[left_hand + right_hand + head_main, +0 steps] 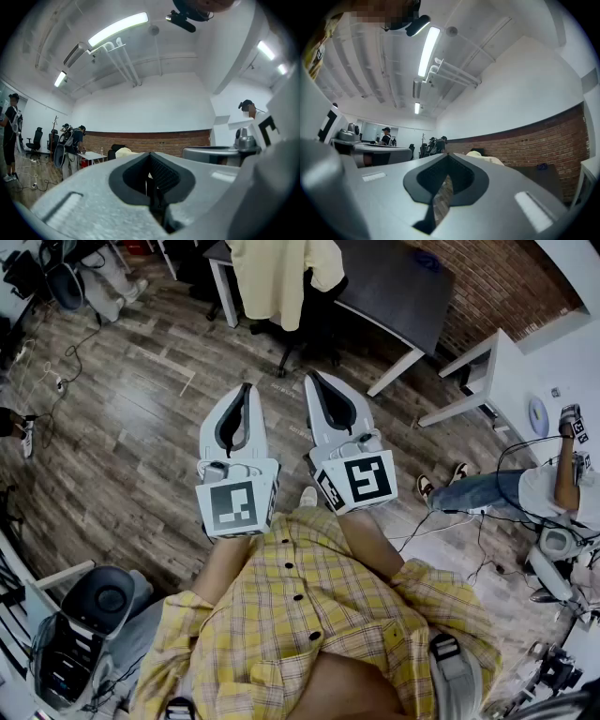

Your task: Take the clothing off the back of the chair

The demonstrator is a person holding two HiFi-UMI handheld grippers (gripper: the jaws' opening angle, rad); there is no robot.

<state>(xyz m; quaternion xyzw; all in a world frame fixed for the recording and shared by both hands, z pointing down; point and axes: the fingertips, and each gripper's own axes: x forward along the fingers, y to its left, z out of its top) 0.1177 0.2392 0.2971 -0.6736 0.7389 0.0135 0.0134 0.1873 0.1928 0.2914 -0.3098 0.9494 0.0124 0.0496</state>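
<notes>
Left tongs and right tongs, both pressed together and empty, sit well short of the garment draped over the chair at twelve o'clock; likely soft, light and floppy, best pinched at the shoulders.

Open wood-plank floor runs unobstructed to the black office chair draped with pale yellow clothing; a dark grey white-legged table crowds its right side.
</notes>
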